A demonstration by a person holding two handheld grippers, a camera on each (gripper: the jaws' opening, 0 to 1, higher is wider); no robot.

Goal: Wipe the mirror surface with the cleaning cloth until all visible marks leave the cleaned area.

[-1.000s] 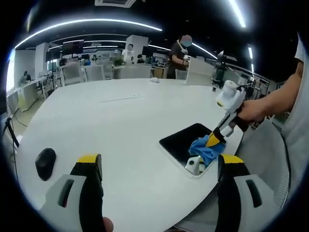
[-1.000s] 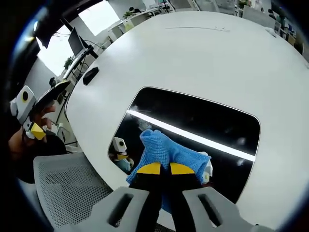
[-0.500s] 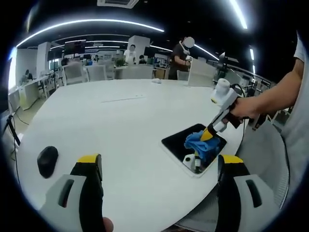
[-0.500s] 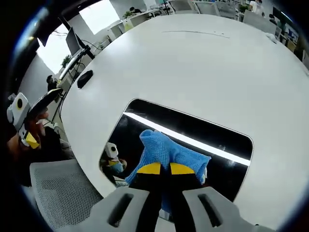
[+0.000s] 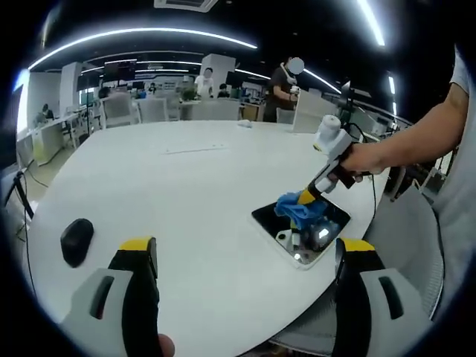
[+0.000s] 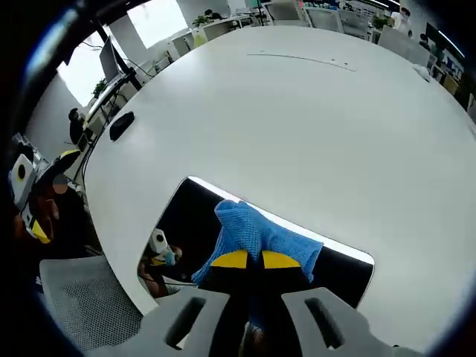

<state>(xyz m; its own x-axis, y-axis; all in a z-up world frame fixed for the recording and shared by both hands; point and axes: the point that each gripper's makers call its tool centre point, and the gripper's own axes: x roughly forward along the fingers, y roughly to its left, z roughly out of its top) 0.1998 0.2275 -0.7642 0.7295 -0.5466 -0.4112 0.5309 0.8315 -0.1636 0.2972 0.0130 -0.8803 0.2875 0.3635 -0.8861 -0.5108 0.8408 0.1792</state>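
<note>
You're mid-wipe as far as I can tell. Your right claw (image 6: 248,259) is pinching the blue cleaning cloth (image 6: 256,236) and pressing it on the mirror (image 6: 186,216), which lies flat near the bench (image 6: 297,119) edge closest to you. The dark glass reflects ceiling lights, so I can't tell if any marks are left; I'd guess there's more to cover. Your left claw (image 5: 245,256) hangs spread and empty over the bench. Further off, a black mouse (image 5: 76,239).

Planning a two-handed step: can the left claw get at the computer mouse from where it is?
Probably yes. The left claw is open and holds nothing, and the bare white table between it and the mouse leaves the way free.
</note>
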